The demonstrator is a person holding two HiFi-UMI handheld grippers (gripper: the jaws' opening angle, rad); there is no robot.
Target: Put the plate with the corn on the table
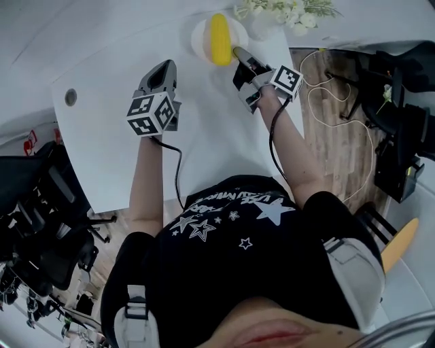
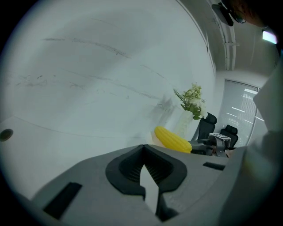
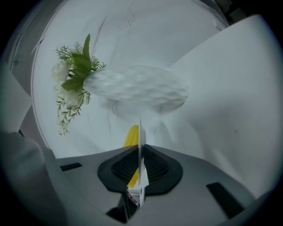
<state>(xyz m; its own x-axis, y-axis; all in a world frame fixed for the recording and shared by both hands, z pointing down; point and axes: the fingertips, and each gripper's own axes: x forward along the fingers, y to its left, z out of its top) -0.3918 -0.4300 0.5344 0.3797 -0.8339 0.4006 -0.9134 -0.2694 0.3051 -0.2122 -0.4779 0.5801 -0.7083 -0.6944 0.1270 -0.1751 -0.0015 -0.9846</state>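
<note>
A yellow corn cob (image 1: 219,39) lies on a small pale plate (image 1: 200,37) at the far end of the white table (image 1: 204,129). My right gripper (image 1: 239,54) is shut on the plate's near-right rim. In the right gripper view the plate (image 3: 140,128) shows edge-on between the pads, with the corn (image 3: 131,134) behind it. I cannot tell whether the plate touches the table. My left gripper (image 1: 162,71) hovers over the table to the plate's left, jaws together with nothing between them. Its own view shows the corn (image 2: 172,139) ahead to the right.
A white vase of flowers (image 1: 285,12) stands just beyond the plate (image 3: 137,88). A round hole (image 1: 71,97) sits near the table's left edge. Cables (image 1: 333,102) lie on the wooden floor at the right, and dark office chairs (image 1: 41,224) stand at the left.
</note>
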